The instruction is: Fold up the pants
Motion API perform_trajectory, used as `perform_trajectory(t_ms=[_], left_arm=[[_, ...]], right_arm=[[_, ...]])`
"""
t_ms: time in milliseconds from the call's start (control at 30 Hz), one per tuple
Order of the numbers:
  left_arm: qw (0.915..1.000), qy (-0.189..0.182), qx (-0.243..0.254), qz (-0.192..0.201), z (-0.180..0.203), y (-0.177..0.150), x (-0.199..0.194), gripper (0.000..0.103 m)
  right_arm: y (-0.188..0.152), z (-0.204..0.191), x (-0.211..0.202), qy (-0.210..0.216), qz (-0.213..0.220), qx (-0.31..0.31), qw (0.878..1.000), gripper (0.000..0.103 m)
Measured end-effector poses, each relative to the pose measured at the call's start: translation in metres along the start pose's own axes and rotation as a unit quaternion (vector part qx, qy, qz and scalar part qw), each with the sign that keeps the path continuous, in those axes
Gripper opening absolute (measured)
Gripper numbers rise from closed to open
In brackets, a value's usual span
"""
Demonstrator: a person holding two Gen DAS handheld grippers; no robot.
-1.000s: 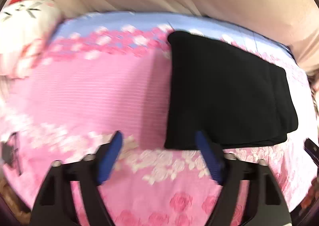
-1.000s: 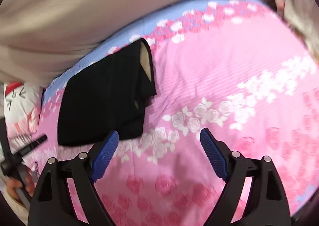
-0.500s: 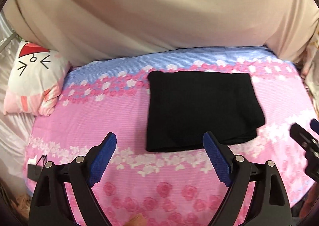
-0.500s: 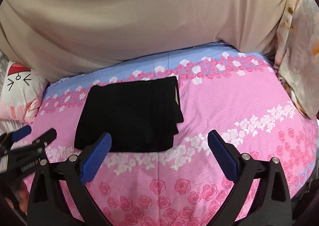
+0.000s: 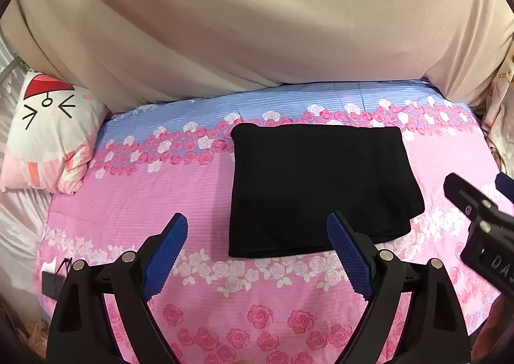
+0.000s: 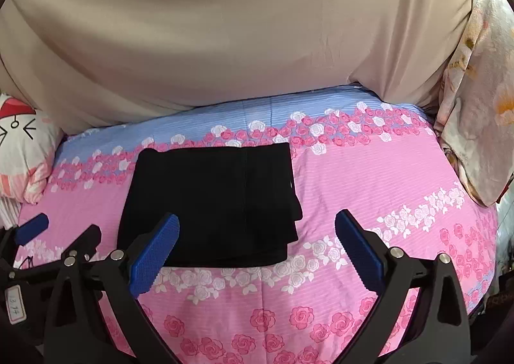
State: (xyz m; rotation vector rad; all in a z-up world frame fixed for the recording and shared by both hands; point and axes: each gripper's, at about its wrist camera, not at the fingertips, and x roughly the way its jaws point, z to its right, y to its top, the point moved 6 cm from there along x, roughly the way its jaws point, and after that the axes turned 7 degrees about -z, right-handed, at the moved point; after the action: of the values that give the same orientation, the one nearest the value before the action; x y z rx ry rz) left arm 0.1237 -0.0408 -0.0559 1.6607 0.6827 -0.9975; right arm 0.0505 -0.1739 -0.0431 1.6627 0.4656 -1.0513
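A bed is seen filling the near and middle ground, covered by a sheet striped in pink with bands of white and pink roses; along the far edge the sheet turns pale blue. Behind the bed a beige curtain is hung, draped in soft folds across the whole far side. At the far left a white pillow printed with a cartoon face and red hat is laid against the bed's edge. At the right a pale floral cloth is seen hanging. The scene is evenly lit, with few shadows cast.
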Motion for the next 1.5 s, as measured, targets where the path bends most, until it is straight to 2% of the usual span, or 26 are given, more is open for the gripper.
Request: perform_trajectory(t_ms=[467,1200,1367,1500], left_arm=[[0.9999,-0.008,-0.008,-0.005,-0.007,0.005,0.016,0.086],[0.9997,-0.014,-0.022,-0.001,-0.018,0.006,0.021,0.086],[0.9997,-0.008,-0.022,0.002,-0.017,0.006,0.021,0.086],[0.9996,0.012,-0.021,0.014,-0.017,0.005,0.021,0.086]], right_arm=[[-0.001,-0.007,0.007,-0.016,-0.002,-0.008,1.0,0.096],[-0.001,-0.018,0.009,-0.014,-0.004,-0.019,1.0,0.096],[-0.001,-0.018,0.01,-0.014,-0.005,-0.02,1.0,0.096],[-0.001,-0.017,0.011,-0.014,-0.007,-0.02,1.0,0.096]])
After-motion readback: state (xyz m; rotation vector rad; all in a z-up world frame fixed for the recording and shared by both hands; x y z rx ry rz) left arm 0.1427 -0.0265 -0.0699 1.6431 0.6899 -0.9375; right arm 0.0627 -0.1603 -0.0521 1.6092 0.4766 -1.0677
